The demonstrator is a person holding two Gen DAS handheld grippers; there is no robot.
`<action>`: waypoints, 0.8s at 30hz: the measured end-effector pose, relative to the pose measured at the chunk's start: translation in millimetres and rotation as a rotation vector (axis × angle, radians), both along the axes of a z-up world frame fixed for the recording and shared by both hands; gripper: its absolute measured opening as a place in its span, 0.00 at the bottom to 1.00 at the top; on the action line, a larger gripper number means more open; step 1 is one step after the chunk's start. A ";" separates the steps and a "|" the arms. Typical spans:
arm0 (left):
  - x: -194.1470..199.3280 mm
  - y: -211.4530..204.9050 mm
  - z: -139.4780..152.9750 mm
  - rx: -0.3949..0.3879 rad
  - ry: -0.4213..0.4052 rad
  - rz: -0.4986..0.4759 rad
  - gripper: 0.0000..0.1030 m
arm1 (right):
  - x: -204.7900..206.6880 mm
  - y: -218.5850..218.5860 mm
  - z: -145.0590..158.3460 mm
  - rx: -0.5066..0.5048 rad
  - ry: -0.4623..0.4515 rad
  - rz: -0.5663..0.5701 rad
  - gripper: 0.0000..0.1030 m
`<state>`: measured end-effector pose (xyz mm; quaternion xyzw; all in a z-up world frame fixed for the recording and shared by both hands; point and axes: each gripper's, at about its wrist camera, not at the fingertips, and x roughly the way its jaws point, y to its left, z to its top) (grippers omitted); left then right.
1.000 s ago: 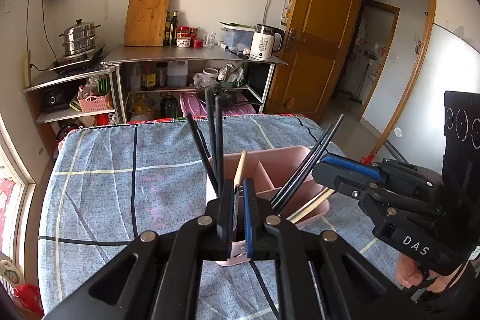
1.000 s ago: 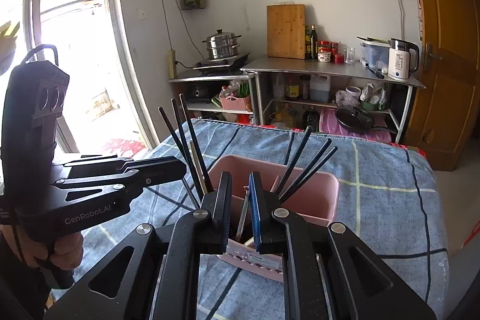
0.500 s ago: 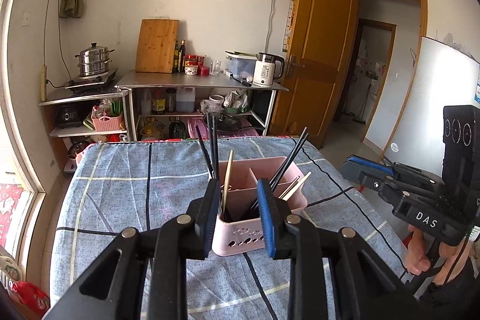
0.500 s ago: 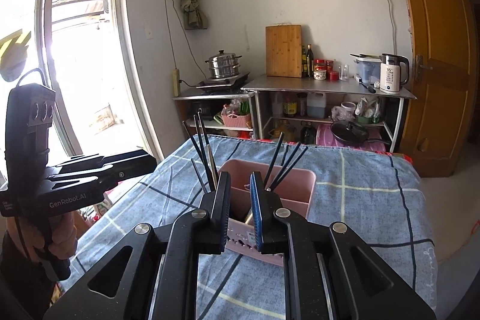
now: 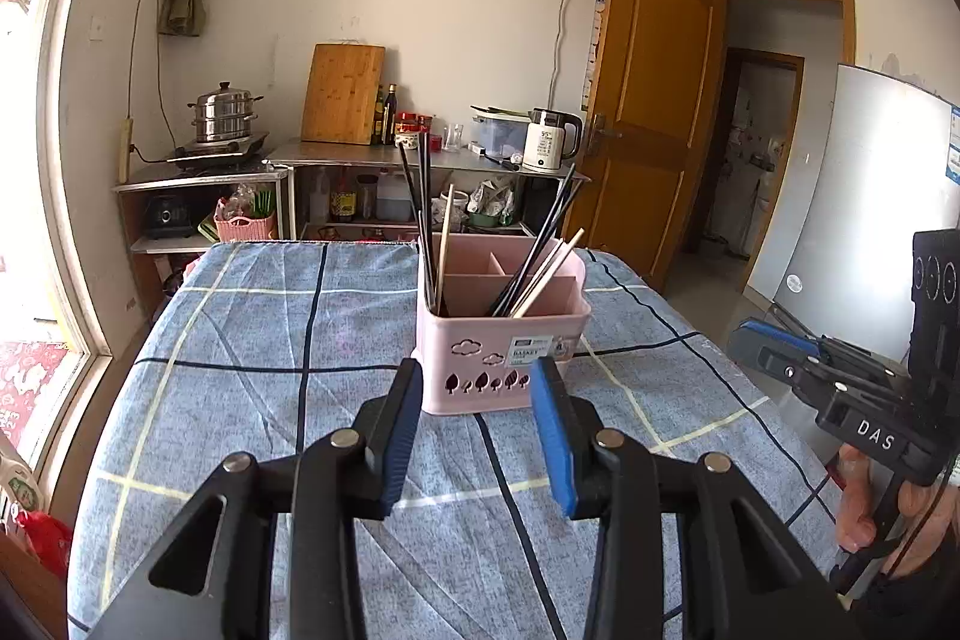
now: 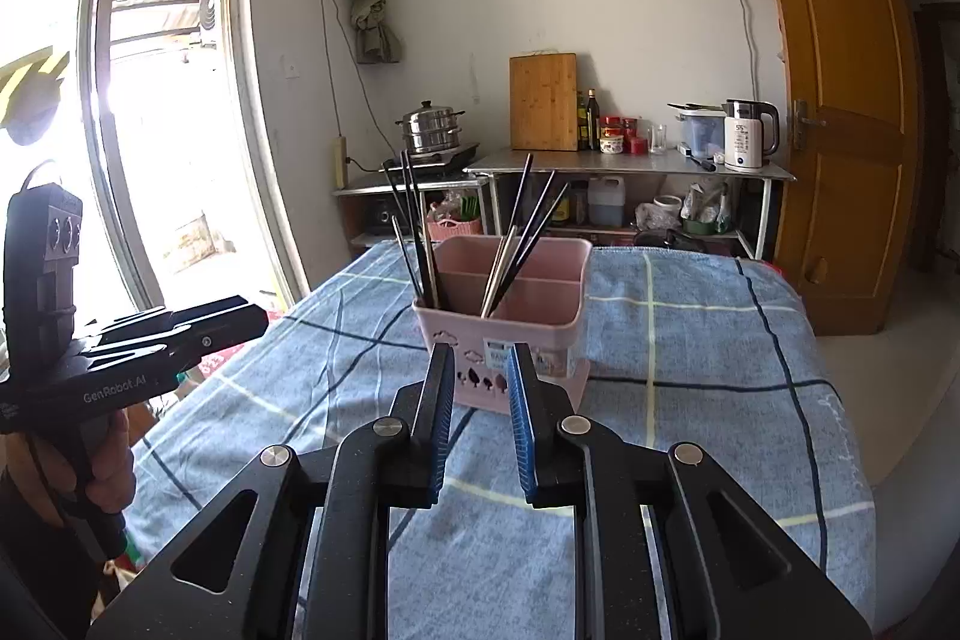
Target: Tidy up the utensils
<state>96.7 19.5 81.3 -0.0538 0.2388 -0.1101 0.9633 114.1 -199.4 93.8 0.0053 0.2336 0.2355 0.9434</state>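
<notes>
A pink divided utensil basket [image 5: 501, 358] [image 6: 498, 340] stands on the blue checked tablecloth [image 5: 270, 340]. Several black chopsticks [image 5: 420, 214] [image 6: 414, 226] and pale wooden ones [image 5: 445, 244] [image 6: 498, 274] lean upright in its compartments. My left gripper [image 5: 477, 370] hovers just short of the basket's near wall, its jaws opening with nothing between them. My right gripper [image 6: 477, 358] is also a little back from the basket, jaws opening by a narrower gap, empty. Each gripper shows at the edge of the other's view, held by a hand [image 5: 864, 496] [image 6: 105, 466].
Beyond the table's far edge stand metal shelves [image 5: 360, 160] with a steamer pot [image 5: 225, 112], cutting board [image 5: 342, 94], bottles and a kettle [image 5: 549, 148]. A wooden door [image 5: 654, 100] is at the right, a window [image 6: 120, 100] at the left.
Both grippers drew back from the basket, which now looks smaller and farther. Their jaws, nearly shut over the basket a second ago, have spread apart, the left more than the right.
</notes>
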 end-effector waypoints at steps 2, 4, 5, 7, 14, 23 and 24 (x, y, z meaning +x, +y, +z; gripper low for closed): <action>-8.3 -2.0 -6.3 -0.001 -0.005 0.013 0.39 | -11.0 1.0 -7.9 -0.013 -0.001 -0.009 0.18; -17.0 -4.5 -9.9 0.011 -0.021 0.021 0.39 | -21.5 2.6 -15.1 -0.022 -0.002 -0.015 0.18; -22.7 -7.2 -11.8 0.016 -0.027 0.021 0.40 | -26.3 3.4 -18.6 -0.027 -0.002 -0.019 0.18; -31.3 -10.9 -15.0 0.033 -0.035 0.020 0.42 | -34.8 2.4 -25.1 -0.029 -0.003 -0.027 0.18; -54.2 -15.8 -33.9 0.061 -0.028 0.032 0.42 | -57.7 2.9 -39.5 -0.021 0.005 -0.046 0.19; -69.6 -16.8 -44.6 0.042 -0.034 0.036 0.42 | -76.8 4.3 -46.7 -0.047 -0.023 -0.072 0.19; -69.8 -17.4 -44.6 0.044 -0.034 0.035 0.42 | -77.1 3.8 -47.4 -0.048 -0.024 -0.075 0.19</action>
